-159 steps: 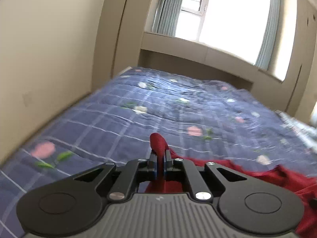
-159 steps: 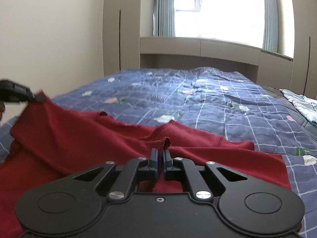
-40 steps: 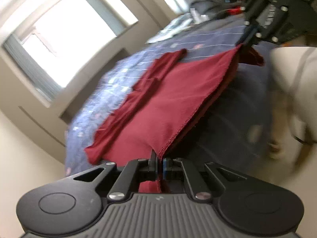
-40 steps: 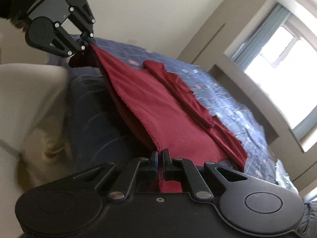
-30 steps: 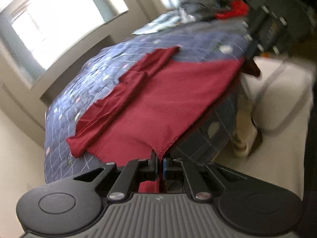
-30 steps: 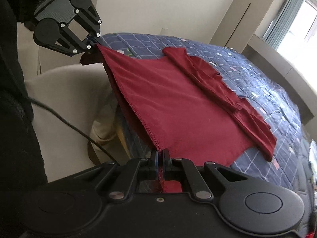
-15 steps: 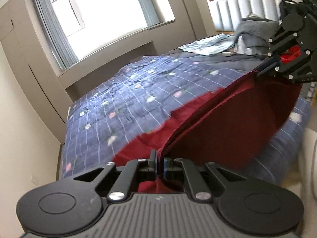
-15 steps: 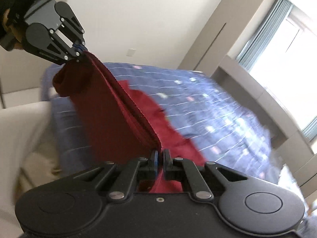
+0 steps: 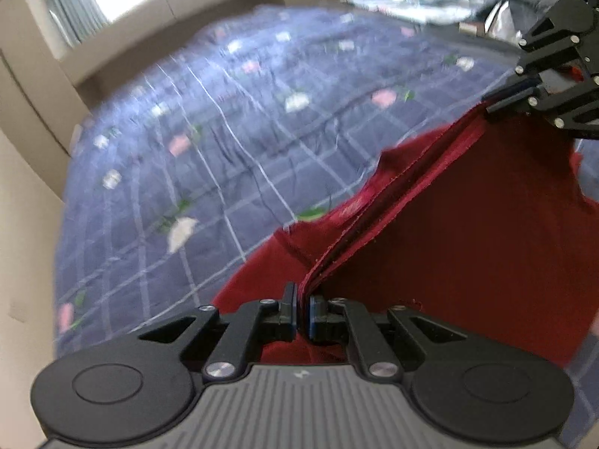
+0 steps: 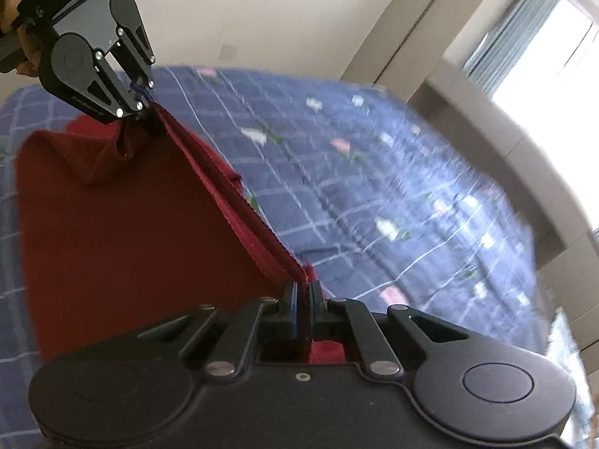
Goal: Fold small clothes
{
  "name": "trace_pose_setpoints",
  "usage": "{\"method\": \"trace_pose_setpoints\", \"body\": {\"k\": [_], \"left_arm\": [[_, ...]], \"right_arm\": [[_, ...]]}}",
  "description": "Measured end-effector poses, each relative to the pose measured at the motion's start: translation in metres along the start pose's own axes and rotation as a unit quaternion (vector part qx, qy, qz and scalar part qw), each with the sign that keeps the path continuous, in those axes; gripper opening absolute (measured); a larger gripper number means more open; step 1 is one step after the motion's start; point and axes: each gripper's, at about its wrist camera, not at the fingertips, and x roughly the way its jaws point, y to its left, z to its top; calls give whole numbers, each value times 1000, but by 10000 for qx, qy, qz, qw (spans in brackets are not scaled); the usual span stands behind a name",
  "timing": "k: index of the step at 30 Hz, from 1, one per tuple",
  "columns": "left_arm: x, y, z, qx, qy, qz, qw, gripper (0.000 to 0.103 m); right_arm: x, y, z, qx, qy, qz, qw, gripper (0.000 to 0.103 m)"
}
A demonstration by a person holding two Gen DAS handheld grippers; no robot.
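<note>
Blue checked floral bedspread [image 9: 224, 142], window curtain [image 10: 524, 26], beige wall [image 10: 262, 11].

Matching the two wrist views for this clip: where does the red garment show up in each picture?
Left wrist view: the red garment fills the lower right, its hem stretched from the left gripper at bottom centre up to the right gripper at upper right.
Right wrist view: the garment fills the left, its hem running from the right gripper up to the left gripper.
Shared landmark: the blue checked bedspread.
</note>
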Motion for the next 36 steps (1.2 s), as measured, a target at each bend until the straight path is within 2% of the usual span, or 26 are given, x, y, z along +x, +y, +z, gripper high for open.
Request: {"method": "trace_pose_setpoints", "body": {"k": [3, 5, 6, 9, 10, 11, 12, 13, 14, 16, 17, 18, 19, 22, 24, 26, 28, 30, 36], "left_arm": [[38, 18, 4, -43, 235, -401, 9989, 9], [59, 31, 4, -115, 383, -702, 9967, 18], [67, 37, 2, -125, 405, -843, 9955, 20], [77, 53, 1, -198, 385, -1158, 9923, 36], [78, 60, -1, -276, 340, -1266, 9910, 44], [77, 67, -1, -368, 300, -1318, 9901, 59], [76, 72, 0, -442, 284, -1345, 9895, 68], [76, 80, -3, -567, 291, -1364, 9886, 91], [76, 86, -5, -697, 326, -1383, 9874, 103], [73, 100, -7, -926, 246, -1503, 9840, 101], [71, 109, -10, -1122, 145, -1580, 9809, 101], [67, 118, -14, -1378, 16, -1644, 9767, 101], [65, 126, -18, -1643, -89, -1698, 9716, 102], [57, 145, -27, -2481, -390, -1828, 9505, 102], [45, 147, -34, -2787, -619, -1826, 9408, 102], [33, 137, -38, -2744, -775, -1735, 9427, 102], [23, 120, -42, -2513, -900, -1583, 9506, 102], [12, 95, -45, -2218, -963, -1476, 9590, 102], [-10, 19, -57, -1438, -1125, -1338, 9740, 103]], "right_arm": [[44, -10, -4, 143, 214, 143, 9996, 5], [66, -12, -10, 273, 327, 168, 9990, 4], [75, -15, -13, 317, 379, 165, 9986, 4], [94, -28, -24, 603, 416, 216, 9971, 4], [96, -31, -29, 670, 392, 220, 9967, 4], [98, -33, -33, 723, 339, 237, 9965, 4], [98, -36, -36, 786, 271, 262, 9962, 4], [97, -38, -39, 880, 187, 256, 9956, 7], [96, -42, -42, 1015, 97, 224, 9945, 12], [91, -49, -48, 1267, -89, 97, 9919, 31], [88, -53, -51, 1382, -173, 49, 9902, 34], [85, -55, -53, 1502, -236, -12, 9884, 43], [82, -58, -57, 1662, -287, -92, 9856, 54], [70, -65, -65, 1982, -431, -205, 9790, 73], [60, -67, -70, 2199, -527, -187, 9739, 79], [49, -65, -76, 2428, -592, -68, 9682, 86], [39, -60, -82, 2584, -663, 38, 9637, 92], [31, -51, -87, 2651, -685, 110, 9617, 95], [26, -27, -97, 2771, -593, 152, 9589, 95]]}}
